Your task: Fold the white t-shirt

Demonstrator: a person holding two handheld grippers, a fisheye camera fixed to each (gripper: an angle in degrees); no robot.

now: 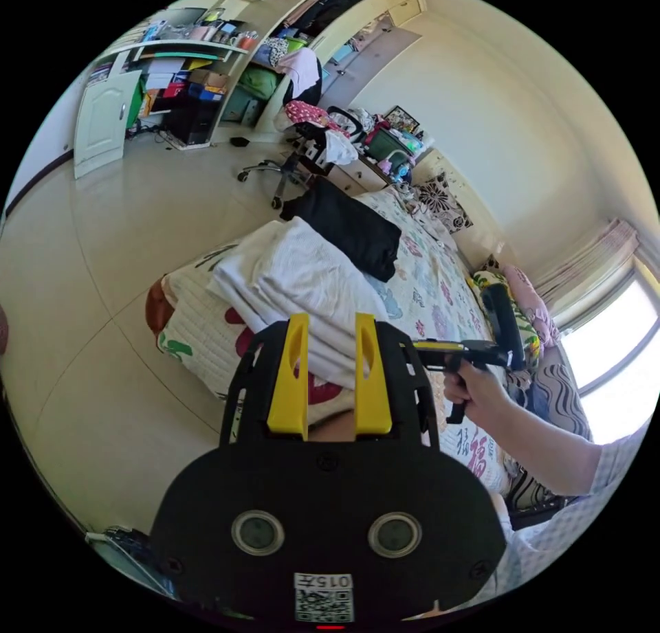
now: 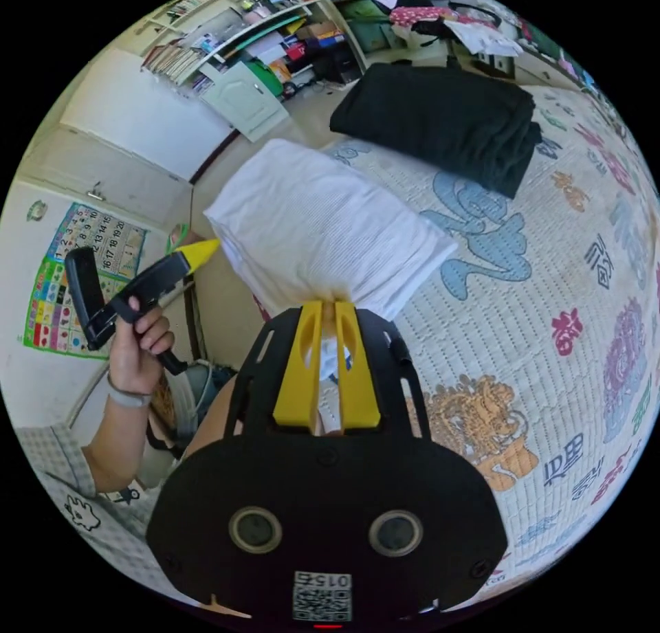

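The white t-shirt (image 1: 302,275) lies folded in a thick stack near the corner of the bed (image 1: 440,296). In the right gripper view the white t-shirt (image 2: 323,227) reaches down to my right gripper (image 2: 328,310), whose jaws are shut on a bunch of its near edge. My left gripper (image 1: 332,320) hovers over the shirt's edge with its jaws apart and nothing between them. The left gripper (image 2: 196,253) also shows in a hand beside the shirt's left corner. The right gripper (image 1: 440,350) comes in from the right, held by a hand.
A folded black garment (image 2: 447,121) lies on the patterned quilt (image 2: 550,303) just beyond the shirt. An office chair (image 1: 302,155) heaped with clothes stands by the bed's far end, with shelves (image 1: 179,62) behind it. Pillows (image 1: 522,303) lie near the window. Tiled floor (image 1: 124,248) runs alongside the bed.
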